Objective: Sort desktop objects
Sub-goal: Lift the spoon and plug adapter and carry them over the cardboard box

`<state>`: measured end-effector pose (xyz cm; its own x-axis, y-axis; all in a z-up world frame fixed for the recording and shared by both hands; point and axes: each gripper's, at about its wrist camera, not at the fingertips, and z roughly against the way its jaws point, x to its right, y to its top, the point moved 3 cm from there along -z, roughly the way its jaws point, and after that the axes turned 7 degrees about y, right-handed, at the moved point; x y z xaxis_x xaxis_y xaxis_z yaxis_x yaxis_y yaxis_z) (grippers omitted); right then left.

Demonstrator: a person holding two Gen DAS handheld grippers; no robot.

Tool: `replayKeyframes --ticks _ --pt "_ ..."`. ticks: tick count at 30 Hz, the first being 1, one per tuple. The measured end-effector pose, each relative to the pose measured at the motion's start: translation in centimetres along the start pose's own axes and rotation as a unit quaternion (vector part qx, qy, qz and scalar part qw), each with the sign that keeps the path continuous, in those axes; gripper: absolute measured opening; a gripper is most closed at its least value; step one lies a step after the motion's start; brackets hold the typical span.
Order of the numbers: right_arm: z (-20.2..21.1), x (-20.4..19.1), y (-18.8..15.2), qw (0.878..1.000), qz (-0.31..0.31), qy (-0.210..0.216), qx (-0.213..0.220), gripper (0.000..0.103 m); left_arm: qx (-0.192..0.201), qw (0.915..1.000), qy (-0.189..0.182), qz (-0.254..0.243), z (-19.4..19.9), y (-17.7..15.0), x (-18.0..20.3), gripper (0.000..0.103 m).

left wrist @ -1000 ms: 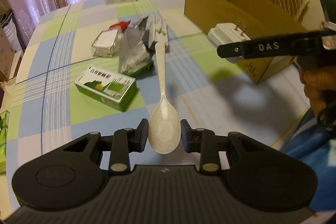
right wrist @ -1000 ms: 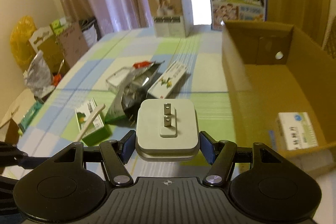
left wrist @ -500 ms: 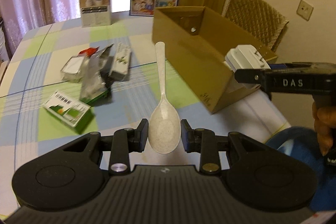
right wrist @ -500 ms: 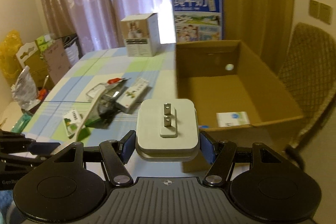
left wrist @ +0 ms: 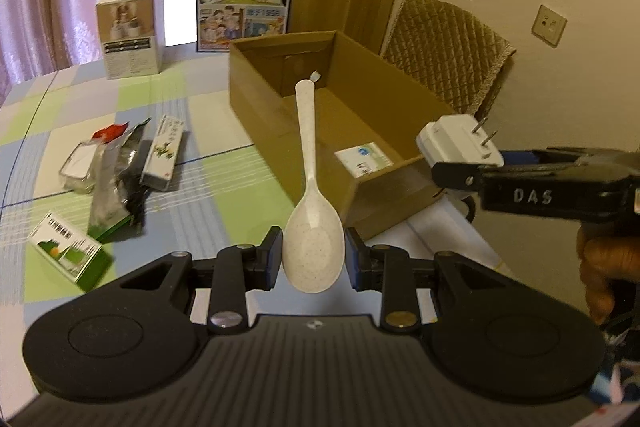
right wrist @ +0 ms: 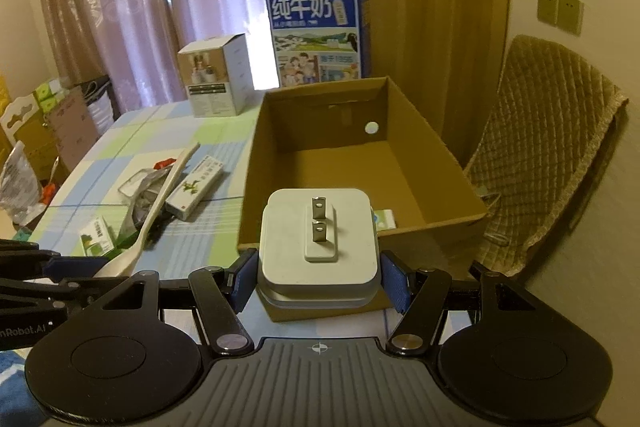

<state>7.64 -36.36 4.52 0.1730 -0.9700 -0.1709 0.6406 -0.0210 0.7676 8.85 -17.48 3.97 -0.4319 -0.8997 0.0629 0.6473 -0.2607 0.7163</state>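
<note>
two grippers are loaded. in the left wrist view the left gripper [left wrist: 313, 259] has its fingers closed against the bowl of a speckled cream plastic spoon [left wrist: 310, 187], handle pointing far toward the open brown cardboard box [left wrist: 296, 131]; to the right, the right gripper [left wrist: 460, 169] carries a white square plug adapter [left wrist: 456, 143] just above the box's near right corner. in the right wrist view the right gripper [right wrist: 319, 279] clamps the adapter, prongs facing the camera, before the box's near wall, a small white carton [right wrist: 385, 219] inside. the step looks like delivery: next, each load needs carrying over the rim, then the fingers spreading to drop it inside.
</note>
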Motion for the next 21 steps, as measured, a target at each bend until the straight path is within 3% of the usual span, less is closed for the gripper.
replayKeyframes --ticks 21 --pt "-0.7 5.7 3.6 1.000 -0.004 -0.013 0.018 0.061 0.014 0.9996 -0.025 -0.007 -4.6 5.9 5.2 0.027"
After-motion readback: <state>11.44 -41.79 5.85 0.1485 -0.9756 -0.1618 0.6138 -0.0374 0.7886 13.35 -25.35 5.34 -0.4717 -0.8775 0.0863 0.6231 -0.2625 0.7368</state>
